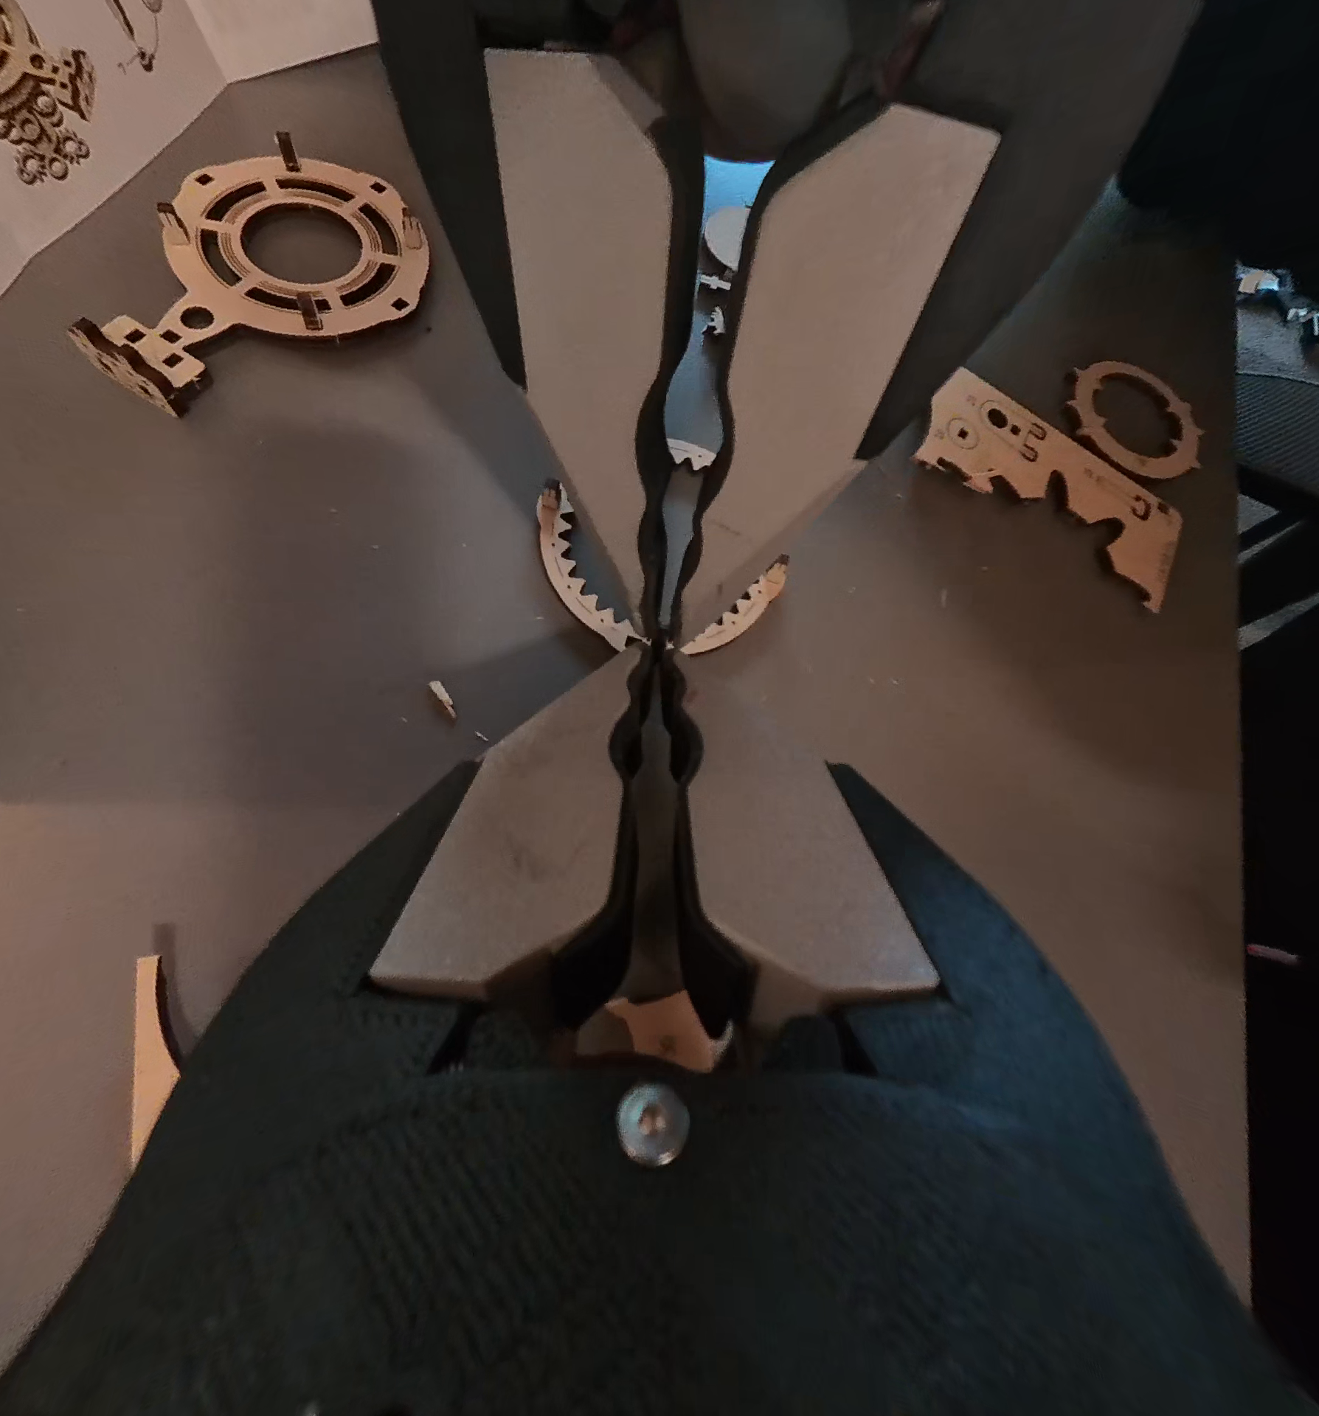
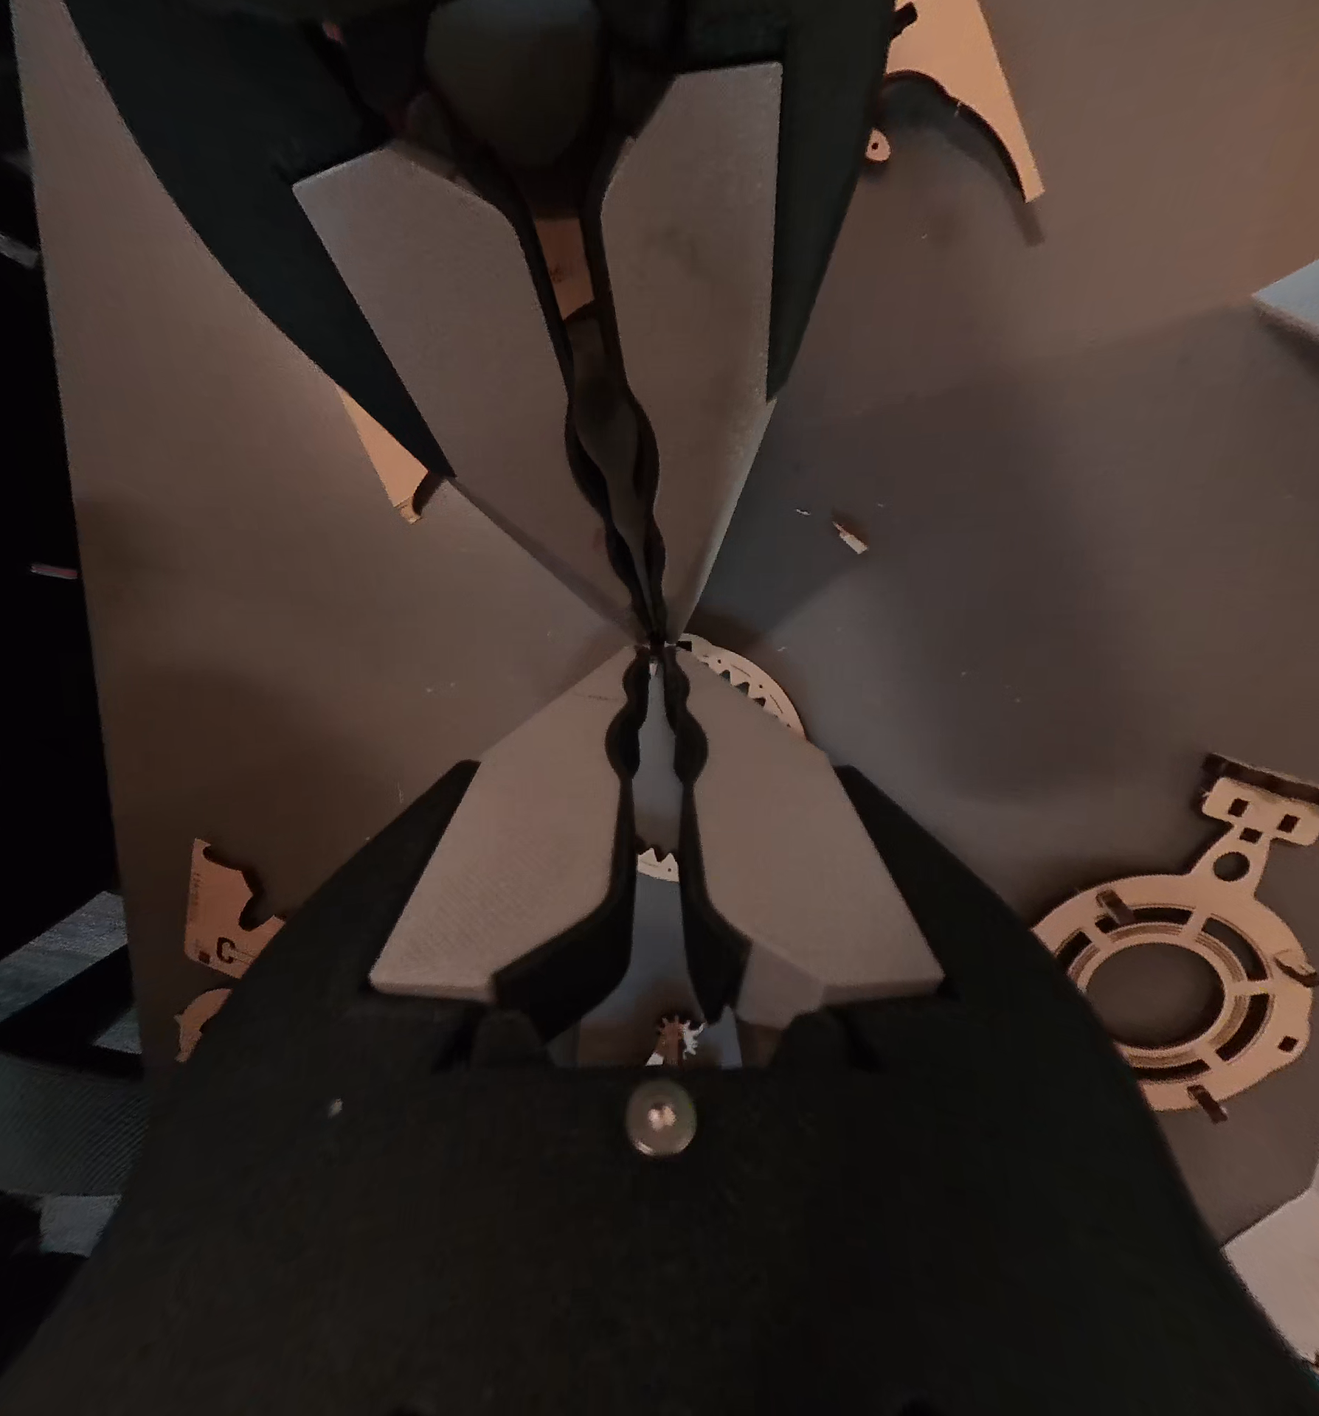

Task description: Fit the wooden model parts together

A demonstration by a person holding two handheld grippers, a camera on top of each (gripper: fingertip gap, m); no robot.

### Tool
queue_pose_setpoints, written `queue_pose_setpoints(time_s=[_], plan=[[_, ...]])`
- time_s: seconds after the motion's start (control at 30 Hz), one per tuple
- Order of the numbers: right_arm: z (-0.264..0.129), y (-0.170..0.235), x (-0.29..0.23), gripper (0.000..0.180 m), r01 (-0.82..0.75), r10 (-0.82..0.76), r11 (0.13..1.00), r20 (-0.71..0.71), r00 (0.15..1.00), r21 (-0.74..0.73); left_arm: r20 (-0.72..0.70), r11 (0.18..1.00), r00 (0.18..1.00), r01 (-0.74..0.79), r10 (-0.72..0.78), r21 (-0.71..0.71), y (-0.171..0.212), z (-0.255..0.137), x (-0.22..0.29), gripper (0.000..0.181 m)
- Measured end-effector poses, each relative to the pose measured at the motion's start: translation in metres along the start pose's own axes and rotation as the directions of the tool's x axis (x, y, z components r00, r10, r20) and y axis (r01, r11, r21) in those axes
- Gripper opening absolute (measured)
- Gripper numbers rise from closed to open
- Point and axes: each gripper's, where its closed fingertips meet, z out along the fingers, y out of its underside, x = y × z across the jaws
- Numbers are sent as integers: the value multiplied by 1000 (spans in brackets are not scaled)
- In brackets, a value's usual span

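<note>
A pale wooden ring gear [image 1: 564, 571] with inner teeth lies flat on the grey table [image 1: 258, 613]. Two dark pegs stand in its rim. My left gripper [image 1: 656, 663] and my right gripper [image 1: 656, 632] meet tip to tip at the ring's near edge, both with jaws closed. In the right wrist view the right gripper [image 2: 655, 659] lies over the ring gear [image 2: 764, 693] and the left gripper [image 2: 652, 624] comes from the top. Whatever may be pinched between the tips is hidden.
A round slotted frame part [image 1: 296, 253] with upright pegs lies far left; it also shows in the right wrist view [image 2: 1177, 988]. A cut-out offcut sheet [image 1: 1047, 490] and small toothed ring [image 1: 1135, 421] lie right, near the table edge [image 1: 1239, 689]. A loose peg [image 1: 442, 699] lies nearby. An instruction sheet [image 1: 28, 115] lies far left. Less than 4 cm separates the two grippers' tips. Both grippers' tips are roughly 5 cm from the loose peg [image 1: 442, 699]. Look for it in the right wrist view [image 2: 850, 533] too.
</note>
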Motion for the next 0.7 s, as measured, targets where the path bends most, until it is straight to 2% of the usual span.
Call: queue_pose_setpoints(time_s=[0.27,0.57,0.7], plan=[[-6,4,5,0,0,0,999,-8,1000,44,22,1000,1000,9,-8,-28,4,1,-4,0],[-11,-1,4,0,21,-21,997,1,1000,70,38,997,999,13,-15,70,-11,-5,-7,3],[-16,-3,4,0,16,-16,995,0,1000,96,-9,994,1000,21,-20,104,-15,-8,-2,1]])
